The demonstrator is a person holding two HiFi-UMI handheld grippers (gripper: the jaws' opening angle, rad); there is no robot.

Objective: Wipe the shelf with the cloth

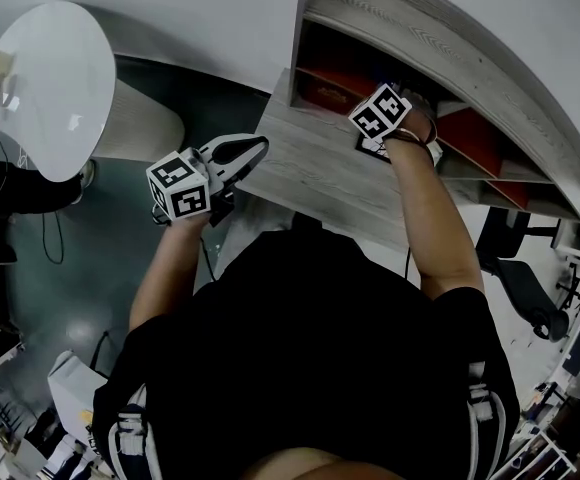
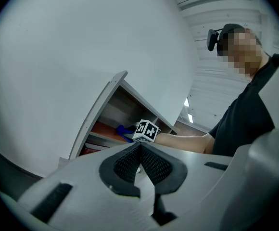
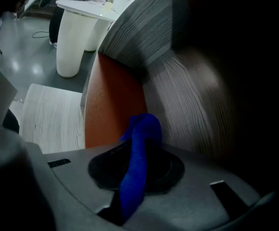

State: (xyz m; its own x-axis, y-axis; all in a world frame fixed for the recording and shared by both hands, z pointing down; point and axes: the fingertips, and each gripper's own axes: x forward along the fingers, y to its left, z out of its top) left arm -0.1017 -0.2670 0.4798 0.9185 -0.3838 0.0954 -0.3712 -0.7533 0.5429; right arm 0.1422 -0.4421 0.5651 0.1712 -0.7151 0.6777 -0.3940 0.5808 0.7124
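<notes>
The shelf [image 1: 440, 43] is pale grey wood grain, matt, lined inside with smooth orange-red panels [image 3: 110, 100]. The tabletop [image 1: 315, 173] has the same matt grain. The blue cloth [image 3: 139, 148] looks soft and woven. The left gripper [image 2: 139, 147] is matt grey plastic; its black pads [image 2: 125, 165] are finely textured. At far left, the white round table [image 1: 50, 88] is glossy.

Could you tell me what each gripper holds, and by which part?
The right gripper pinches the blue cloth along a bunched fold, one end poking past the jaws. The left gripper is shut, empty.
</notes>
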